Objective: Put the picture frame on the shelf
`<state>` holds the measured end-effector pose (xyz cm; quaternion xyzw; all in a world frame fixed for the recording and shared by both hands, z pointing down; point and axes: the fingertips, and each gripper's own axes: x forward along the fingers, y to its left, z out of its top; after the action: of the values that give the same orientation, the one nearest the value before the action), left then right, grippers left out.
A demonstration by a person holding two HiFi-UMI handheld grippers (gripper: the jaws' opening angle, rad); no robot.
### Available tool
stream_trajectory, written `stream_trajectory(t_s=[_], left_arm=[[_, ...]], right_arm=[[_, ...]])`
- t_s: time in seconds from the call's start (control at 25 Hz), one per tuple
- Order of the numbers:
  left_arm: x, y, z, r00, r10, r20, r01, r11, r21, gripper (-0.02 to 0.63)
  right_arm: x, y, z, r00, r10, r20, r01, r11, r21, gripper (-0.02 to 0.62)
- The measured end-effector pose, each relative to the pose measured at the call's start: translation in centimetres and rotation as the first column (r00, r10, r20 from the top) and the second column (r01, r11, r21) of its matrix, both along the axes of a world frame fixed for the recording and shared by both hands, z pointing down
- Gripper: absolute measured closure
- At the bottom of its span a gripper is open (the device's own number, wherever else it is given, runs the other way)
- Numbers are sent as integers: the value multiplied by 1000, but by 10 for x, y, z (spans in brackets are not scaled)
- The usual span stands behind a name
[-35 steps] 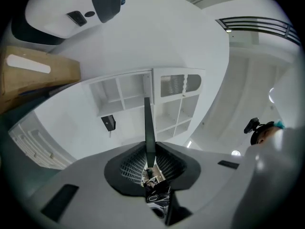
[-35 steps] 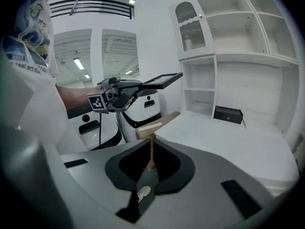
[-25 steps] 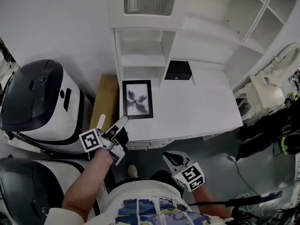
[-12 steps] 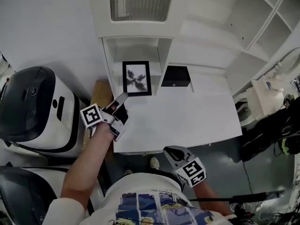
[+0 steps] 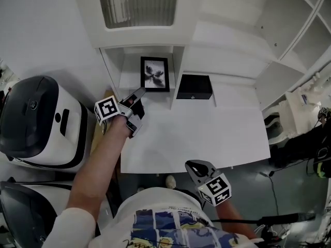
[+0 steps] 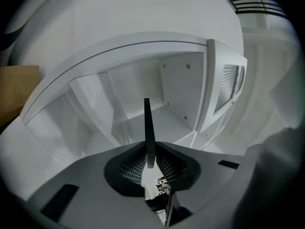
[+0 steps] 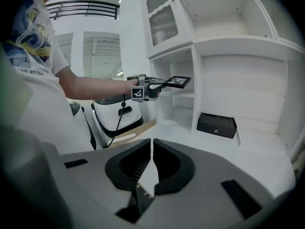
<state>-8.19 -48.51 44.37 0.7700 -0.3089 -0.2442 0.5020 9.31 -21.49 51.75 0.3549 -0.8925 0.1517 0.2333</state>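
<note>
Black on white, easy read: gripping picture frame (image 5: 155, 74) by its edge in left tongs (image 5: 137, 96), held level at mouth of left shelf (image 5: 125, 80) compartment, apparently not yet resting on board. Right tongs (image 5: 193, 167) closed on nothing, idle by bench (image 5: 207, 130) front edge. Pickup and carry look done. Left to do: push in, seat, release, back out.

Soft, even white light, a little washed out. Both gripper views bend strongly and darken at the corners. The near body of the left gripper (image 6: 150, 151) is blurred.
</note>
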Motion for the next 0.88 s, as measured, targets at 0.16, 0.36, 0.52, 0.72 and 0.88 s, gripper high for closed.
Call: stream_trajectory(t_s=[0.16,0.36,0.52,0.72,0.88], left_arm=[[7,-23,8,999,-17,34,17,1000,-19,537],[16,-41,13,997,-26,71,29,999,-35,537],[24,-51,17,995,-25,99,30,998,-50,537],[27,-56,22,993,-21,113,29,998,-62,537],[29,-60,24,992,-27,122,36,997,-70,534]], right_arm=[[15,-14,0,1000,4,5,-4,1000,-2,558],[28,-26,2,1000,6,15,-5,1000,-7,558],[35,-33,3,1000,-3,18,3,1000,-13,558],[43,-40,6,1000,-13,23,13,1000,-16,558],[49,-45,9,999,-23,27,24,999,-22,558]])
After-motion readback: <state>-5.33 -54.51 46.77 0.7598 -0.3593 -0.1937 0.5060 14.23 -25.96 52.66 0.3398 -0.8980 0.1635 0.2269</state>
